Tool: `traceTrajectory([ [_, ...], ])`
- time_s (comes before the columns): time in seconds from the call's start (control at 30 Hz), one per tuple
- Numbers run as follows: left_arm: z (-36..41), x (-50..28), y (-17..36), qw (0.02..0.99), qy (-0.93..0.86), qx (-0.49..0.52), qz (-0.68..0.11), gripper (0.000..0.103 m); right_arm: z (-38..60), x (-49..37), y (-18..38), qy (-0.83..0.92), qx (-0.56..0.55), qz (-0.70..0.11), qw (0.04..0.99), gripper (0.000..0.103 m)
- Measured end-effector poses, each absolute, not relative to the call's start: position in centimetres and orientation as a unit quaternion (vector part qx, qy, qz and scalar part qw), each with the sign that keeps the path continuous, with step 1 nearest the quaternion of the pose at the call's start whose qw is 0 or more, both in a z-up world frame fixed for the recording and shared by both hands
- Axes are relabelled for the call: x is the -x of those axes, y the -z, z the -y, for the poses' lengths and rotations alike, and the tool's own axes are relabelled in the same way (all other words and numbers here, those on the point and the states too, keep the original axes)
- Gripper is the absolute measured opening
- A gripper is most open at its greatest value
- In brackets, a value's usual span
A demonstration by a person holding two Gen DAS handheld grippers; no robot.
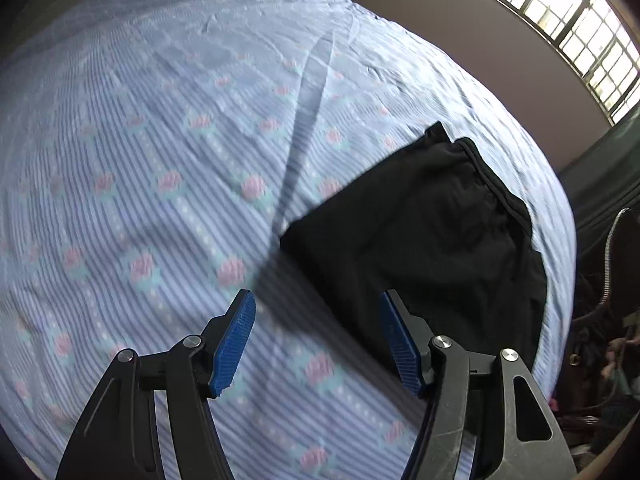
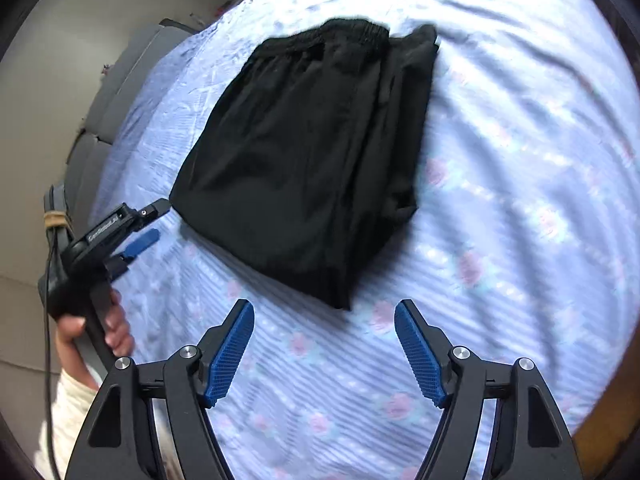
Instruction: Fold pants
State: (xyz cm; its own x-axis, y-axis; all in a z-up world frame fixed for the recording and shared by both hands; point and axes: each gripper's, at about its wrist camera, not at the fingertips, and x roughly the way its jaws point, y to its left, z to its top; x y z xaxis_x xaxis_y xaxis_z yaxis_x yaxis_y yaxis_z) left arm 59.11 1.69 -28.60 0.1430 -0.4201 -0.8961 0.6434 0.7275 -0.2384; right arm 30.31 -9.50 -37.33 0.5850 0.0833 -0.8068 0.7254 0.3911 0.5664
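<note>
- Black pants (image 2: pixel 308 152) lie on the bed (image 2: pixel 500 208), folded into a compact, roughly rectangular stack of several layers.
- Elastic waistband (image 2: pixel 344 34) sits at the far end of the stack in the right wrist view; a folded edge forms the near corner, close to the right gripper (image 2: pixel 324 344).
- Layers appear reasonably aligned along the long sides. One layer shows at the far right corner, slightly out of line with the waistband.
- Bed cover is a blue striped sheet with pink flowers, creased but flat under the stack.
- Left gripper (image 1: pixel 318 340): jaws stand apart with nothing between them, only sheet showing in the gap. In the right wrist view it is just beside the stack's left corner; contact cannot be confirmed.
- Right gripper: jaws wide apart, empty, above bare sheet just short of the stack's near corner.
- A hand (image 2: pixel 100 320) with a pale sleeve grips the left tool's handle.
- Neither gripper holds the cloth.
- Assessment: folding appears complete or very nearly so. No leg or loose end trails out from the stack.
- Outstanding, if anything: a light squaring of the far right corner, then withdrawal of both tools. Whether a further fold is intended cannot be determined.
</note>
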Motion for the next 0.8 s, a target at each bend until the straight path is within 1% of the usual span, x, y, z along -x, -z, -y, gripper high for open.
traceTrajectory([
  [0.23, -2.5, -58.4, 29.8, 0.725, 0.38, -0.098, -0.566, 0.063, 8.1, -30.0, 40.4, 0.224, -0.554, -0.341, 0.726, 0.074],
  [0.3, -2.3, -58.7, 30.5, 0.717, 0.386, -0.083, -0.574, 0.063, 8.2, -30.4, 41.3, 0.218, -0.57, -0.321, 0.724, 0.074],
  [0.5, -1.5, -60.6, 33.0, 0.7, 0.39, 0.005, -0.598, 0.063, 9.9, -31.5, 41.2, 0.233, -0.57, -0.281, 0.736, 0.074],
  [0.73, 1.4, -62.2, 34.0, 0.688, 0.412, 0.046, -0.595, 0.063, 11.8, -32.9, 41.1, 0.257, -0.542, -0.282, 0.749, 0.074],
  [0.8, 2.0, -62.6, 34.3, 0.688, 0.408, 0.057, -0.597, 0.06, 12.0, -33.2, 41.0, 0.262, -0.535, -0.287, 0.75, 0.073],
])
